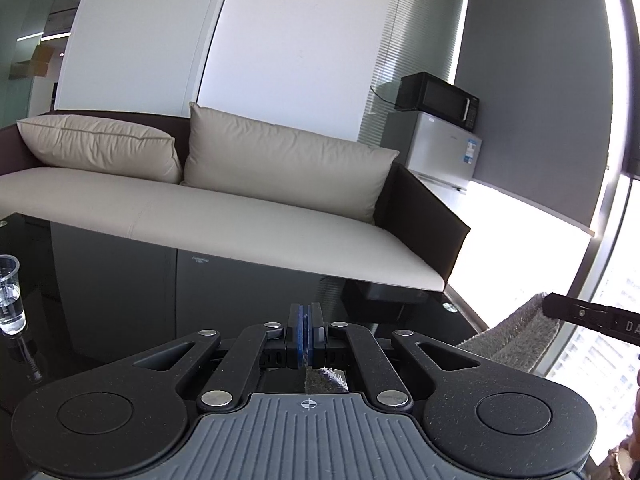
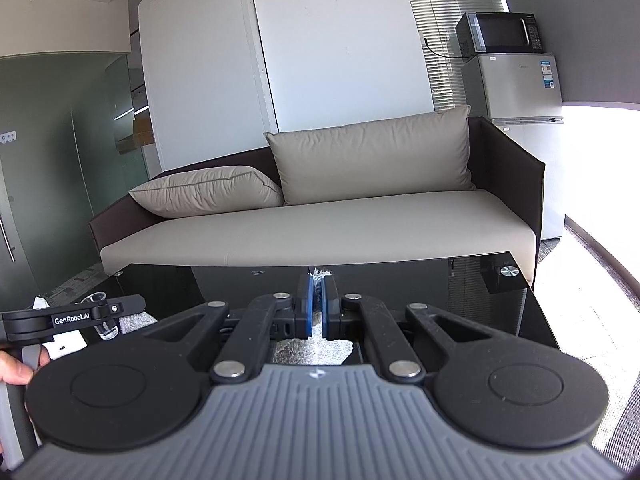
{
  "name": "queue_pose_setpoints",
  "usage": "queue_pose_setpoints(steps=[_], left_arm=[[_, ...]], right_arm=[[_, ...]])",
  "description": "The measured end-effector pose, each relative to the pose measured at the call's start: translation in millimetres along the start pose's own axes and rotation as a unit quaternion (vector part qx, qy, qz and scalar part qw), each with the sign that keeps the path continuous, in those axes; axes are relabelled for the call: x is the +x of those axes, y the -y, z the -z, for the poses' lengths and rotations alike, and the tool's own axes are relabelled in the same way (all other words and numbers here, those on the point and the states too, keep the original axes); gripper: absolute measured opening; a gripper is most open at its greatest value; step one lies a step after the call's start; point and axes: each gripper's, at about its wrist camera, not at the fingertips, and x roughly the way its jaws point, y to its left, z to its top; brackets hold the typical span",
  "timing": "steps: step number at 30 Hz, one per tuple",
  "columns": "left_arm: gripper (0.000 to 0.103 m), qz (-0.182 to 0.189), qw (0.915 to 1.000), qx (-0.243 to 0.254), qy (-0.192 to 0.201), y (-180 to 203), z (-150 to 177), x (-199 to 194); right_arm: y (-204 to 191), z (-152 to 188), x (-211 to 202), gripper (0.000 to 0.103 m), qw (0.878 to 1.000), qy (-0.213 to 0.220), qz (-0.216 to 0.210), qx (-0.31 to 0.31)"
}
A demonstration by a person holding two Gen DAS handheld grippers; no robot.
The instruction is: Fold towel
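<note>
One gripper (image 2: 128,307), marked "GenRobot.AI", pinches the grey towel (image 1: 516,336).

The left claw (image 1: 306,336) is level, its blue pads pressed together on a tuft of the grey towel (image 1: 325,376). The right claw (image 2: 318,306) is level too, clamped on towel pile that shows between and above its pads. A person's fingers (image 2: 14,368) wrap the left claw's handle, over the table's near-left corner.
</note>
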Motion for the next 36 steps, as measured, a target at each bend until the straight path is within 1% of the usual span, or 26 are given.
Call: queue_pose_setpoints(steps=[5,10,19,27,31,33,36], left_arm=[[0.002,0.005,1.0,0.004,0.004,3,-13,-6],[0.002,0.005,0.9994,0.027,0.02,16,-28,-11],[0.002,0.006,0.9966,0.066,0.049,40,-79,-31],[0.002,0.003,0.9914,0.109,0.072,67,-120,-44],[0.002,0.003,0.9905,0.116,0.073,75,-130,-43],[0.002,0.003,0.9907,0.117,0.071,77,-134,-41],[0.002,0.002,0.9914,0.113,0.067,77,-136,-38]], right_arm=[[2,-4,0,0.004,1.0,0.0,0.004,0.001],[-5,-14,-8,0.004,1.0,0.008,0.001,-0.007],[-13,-33,-19,0.004,1.0,0.022,-0.003,-0.016],[-21,-50,-30,0.004,0.999,0.035,-0.007,-0.023],[-22,-56,-29,0.004,0.999,0.037,-0.008,-0.027],[-19,-76,-18,0.004,0.999,0.035,-0.006,-0.031],[-19,-79,-15,0.003,0.999,0.031,-0.007,-0.032]])
